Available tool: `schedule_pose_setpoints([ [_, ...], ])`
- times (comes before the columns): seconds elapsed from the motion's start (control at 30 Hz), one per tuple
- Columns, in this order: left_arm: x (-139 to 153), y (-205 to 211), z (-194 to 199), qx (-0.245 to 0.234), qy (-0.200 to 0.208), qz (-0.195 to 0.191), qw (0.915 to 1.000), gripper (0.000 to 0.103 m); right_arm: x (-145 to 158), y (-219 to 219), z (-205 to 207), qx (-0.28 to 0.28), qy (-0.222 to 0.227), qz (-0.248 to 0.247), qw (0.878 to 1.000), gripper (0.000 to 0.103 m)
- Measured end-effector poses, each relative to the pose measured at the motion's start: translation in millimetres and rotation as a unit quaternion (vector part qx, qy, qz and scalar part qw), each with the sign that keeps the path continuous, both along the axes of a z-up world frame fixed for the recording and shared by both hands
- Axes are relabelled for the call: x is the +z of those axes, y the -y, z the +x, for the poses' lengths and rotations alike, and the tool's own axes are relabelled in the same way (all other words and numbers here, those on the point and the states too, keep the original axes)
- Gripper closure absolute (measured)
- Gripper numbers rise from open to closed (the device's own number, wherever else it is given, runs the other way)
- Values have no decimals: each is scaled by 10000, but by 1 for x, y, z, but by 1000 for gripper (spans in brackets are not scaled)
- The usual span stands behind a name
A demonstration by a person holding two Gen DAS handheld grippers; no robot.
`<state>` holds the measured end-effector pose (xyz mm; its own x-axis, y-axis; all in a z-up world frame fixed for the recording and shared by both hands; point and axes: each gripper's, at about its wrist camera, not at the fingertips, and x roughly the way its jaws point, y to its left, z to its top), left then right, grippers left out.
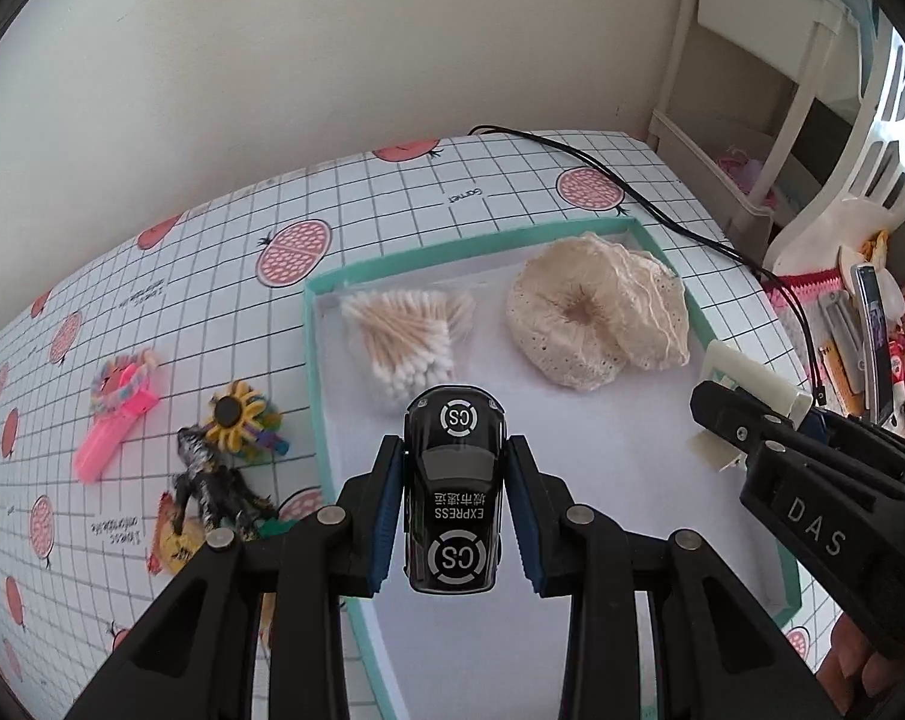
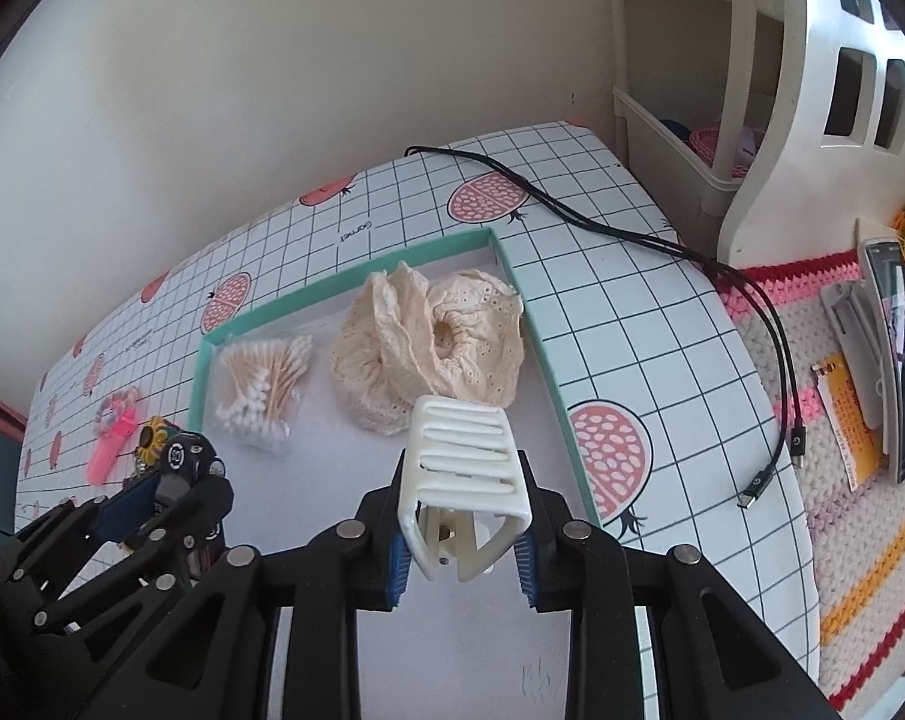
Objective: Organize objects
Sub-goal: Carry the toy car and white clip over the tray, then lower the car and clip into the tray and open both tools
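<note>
1. Right now our left gripper (image 1: 455,504) clamps the toy car (image 1: 454,495) by its sides above the tray (image 1: 317,420); it looks hard, glossy and likely slippery.
2. Our right gripper (image 2: 461,531) pinches the hair claw (image 2: 461,480), stiff yet breakable plastic.
3. Cotton swabs (image 1: 404,336) and a lace scrunchie (image 1: 596,324) fill the tray's far end; nearer floor is free.

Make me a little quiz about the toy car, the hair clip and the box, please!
1. True or false: the left claw holds the black toy car.
2. What does the right claw grip: A) cotton swabs, B) white hair clip, C) cable?
3. Which two things already lie in the teal box?

Key: 1 true. 2 B. 3 the cotton swabs and the lace scrunchies.
</note>
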<state>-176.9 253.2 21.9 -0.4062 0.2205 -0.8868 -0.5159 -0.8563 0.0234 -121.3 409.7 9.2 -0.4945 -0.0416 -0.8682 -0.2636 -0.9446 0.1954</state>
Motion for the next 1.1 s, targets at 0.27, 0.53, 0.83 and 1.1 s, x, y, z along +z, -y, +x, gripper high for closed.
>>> schedule_pose_setpoints([
  [0.27,-25,-1,-10,63,169,62,9998,68,-16,2,-9,53,46,174,9998,73],
  [0.53,-42,-1,-14,105,311,40,9995,68,-33,7,-12,112,188,267,9994,73],
  [0.83,-52,1,-16,162,411,53,9990,68,-43,11,-14,148,321,296,9989,74],
  [1.1,-54,1,-15,179,427,65,9989,68,-44,16,-15,243,358,496,9978,73],
])
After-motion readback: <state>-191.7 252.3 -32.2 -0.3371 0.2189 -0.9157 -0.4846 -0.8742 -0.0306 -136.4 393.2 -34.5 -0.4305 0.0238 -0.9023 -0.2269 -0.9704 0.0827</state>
